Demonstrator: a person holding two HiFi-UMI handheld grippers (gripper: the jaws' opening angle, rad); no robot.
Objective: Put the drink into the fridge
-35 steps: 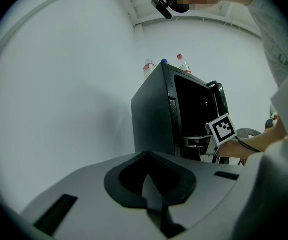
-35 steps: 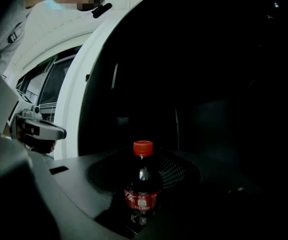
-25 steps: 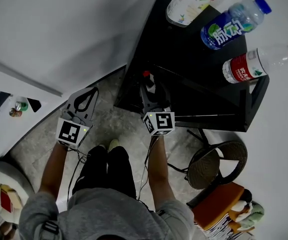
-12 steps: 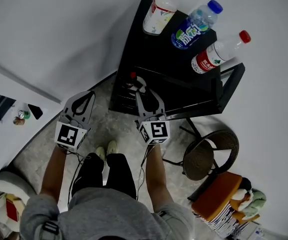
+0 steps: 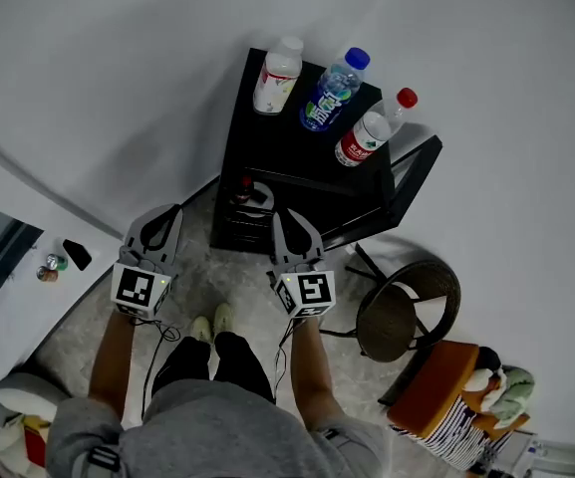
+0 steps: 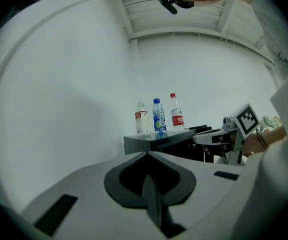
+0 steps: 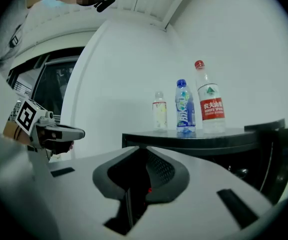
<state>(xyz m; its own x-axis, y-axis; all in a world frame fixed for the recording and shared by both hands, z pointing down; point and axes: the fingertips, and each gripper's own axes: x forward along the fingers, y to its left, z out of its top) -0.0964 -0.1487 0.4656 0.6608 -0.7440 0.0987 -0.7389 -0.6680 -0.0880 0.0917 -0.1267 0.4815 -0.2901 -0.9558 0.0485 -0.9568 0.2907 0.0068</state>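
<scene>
A black mini fridge (image 5: 267, 142) stands against the wall with its door (image 5: 412, 172) swung open to the right. On its top stand three bottles: a white-capped one (image 5: 276, 75), a blue-capped one (image 5: 333, 91) and a red-capped water bottle (image 5: 372, 129). A dark drink with a red cap (image 5: 244, 189) sits inside the fridge. My right gripper (image 5: 277, 214) hangs in front of the opening; its jaws have just been closing and now meet with nothing between them (image 7: 144, 149). My left gripper (image 5: 172, 210) is shut and empty (image 6: 147, 154), left of the fridge.
A round dark stool (image 5: 412, 312) stands right of the fridge, with an orange cushion (image 5: 436, 386) below it. A white ledge at the left holds small cans (image 5: 50, 267) and a black phone (image 5: 76, 254). My feet (image 5: 212, 319) are on the stone floor.
Both grippers have risen and drawn back from the fridge, which now looks smaller and farther. The right gripper has left the fridge opening.
</scene>
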